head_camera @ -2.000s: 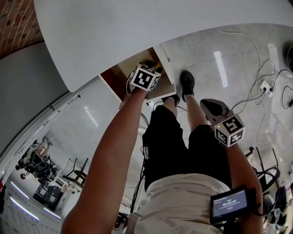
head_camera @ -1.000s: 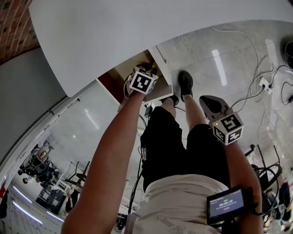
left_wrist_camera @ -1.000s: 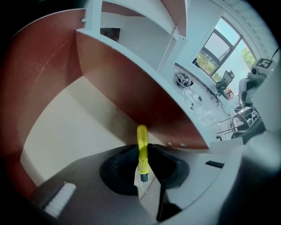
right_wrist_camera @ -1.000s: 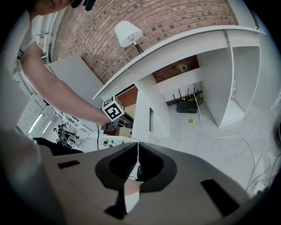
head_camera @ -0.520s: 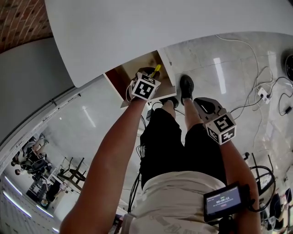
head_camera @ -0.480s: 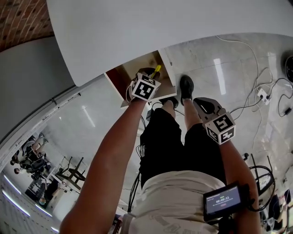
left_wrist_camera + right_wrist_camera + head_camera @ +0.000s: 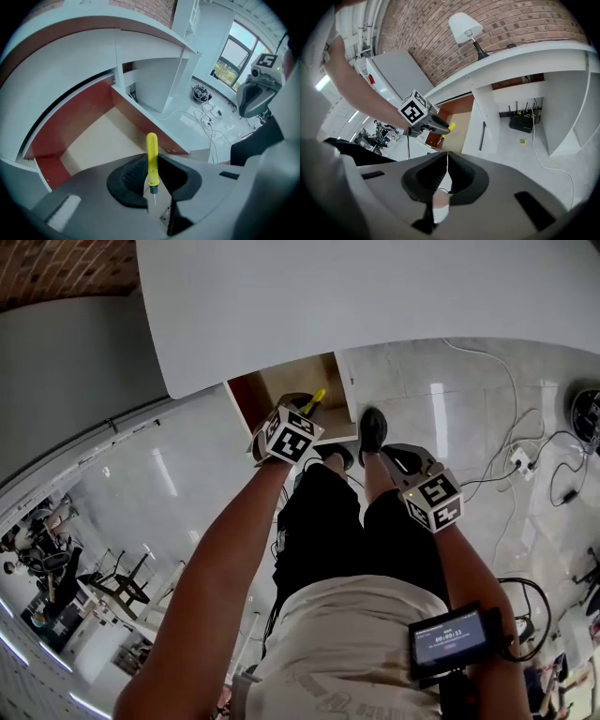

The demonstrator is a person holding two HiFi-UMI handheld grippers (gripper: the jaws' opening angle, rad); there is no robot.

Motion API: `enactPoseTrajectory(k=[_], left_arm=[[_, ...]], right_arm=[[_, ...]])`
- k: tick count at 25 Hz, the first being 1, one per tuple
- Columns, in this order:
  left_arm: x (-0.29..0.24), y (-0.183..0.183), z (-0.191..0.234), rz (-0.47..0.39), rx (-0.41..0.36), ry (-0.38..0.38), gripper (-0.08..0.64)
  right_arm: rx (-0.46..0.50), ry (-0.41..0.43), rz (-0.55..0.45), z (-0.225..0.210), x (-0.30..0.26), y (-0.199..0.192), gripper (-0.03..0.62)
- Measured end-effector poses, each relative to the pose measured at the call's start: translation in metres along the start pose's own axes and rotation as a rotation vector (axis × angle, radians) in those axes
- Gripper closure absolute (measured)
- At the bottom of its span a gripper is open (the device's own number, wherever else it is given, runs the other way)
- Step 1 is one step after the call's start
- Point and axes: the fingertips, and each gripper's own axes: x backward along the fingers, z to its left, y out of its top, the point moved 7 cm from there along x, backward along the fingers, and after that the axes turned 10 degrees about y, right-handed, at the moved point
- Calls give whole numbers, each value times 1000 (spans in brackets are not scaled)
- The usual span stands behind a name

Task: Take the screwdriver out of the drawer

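Note:
A yellow-handled screwdriver (image 7: 151, 152) stands upright between the jaws of my left gripper (image 7: 151, 165), which is shut on it, with the metal tip pointing back toward the camera. In the head view the left gripper (image 7: 305, 411) hangs over the open drawer (image 7: 286, 382) with the screwdriver (image 7: 313, 400) sticking out past it. The drawer (image 7: 101, 140) has red-brown sides and a pale bottom that shows nothing else in it. My right gripper (image 7: 446, 157) is shut on nothing. It hovers above the person's legs, right of the drawer (image 7: 459, 123), in the head view (image 7: 387, 456).
A white desk top (image 7: 375, 296) overhangs the drawer. The person's shoes (image 7: 372, 427) stand on the glossy floor just right of it. Cables (image 7: 506, 442) trail across the floor at the right. A black router (image 7: 519, 123) sits under the desk, and a lamp (image 7: 464, 23) stands on top.
My left gripper has lifted with the screwdriver, up away from the drawer bottom. The right gripper has drifted left toward the drawer. The head camera has shifted too.

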Motion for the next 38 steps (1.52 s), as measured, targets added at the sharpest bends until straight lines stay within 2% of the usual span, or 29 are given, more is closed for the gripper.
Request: enactPoseTrajectory(k=[11, 17, 23, 38], left_arm=[[57, 3, 11, -109, 158, 25, 495], [86, 2, 29, -151, 196, 51, 495], [109, 9, 8, -200, 243, 39, 494], [171, 22, -12, -289, 369, 48, 495]], right_arm=[[36, 23, 50, 10, -6, 26, 584], [47, 36, 40, 13, -22, 47, 584], [67, 41, 55, 18, -11, 52, 584], [129, 52, 37, 37, 4, 97, 584]])
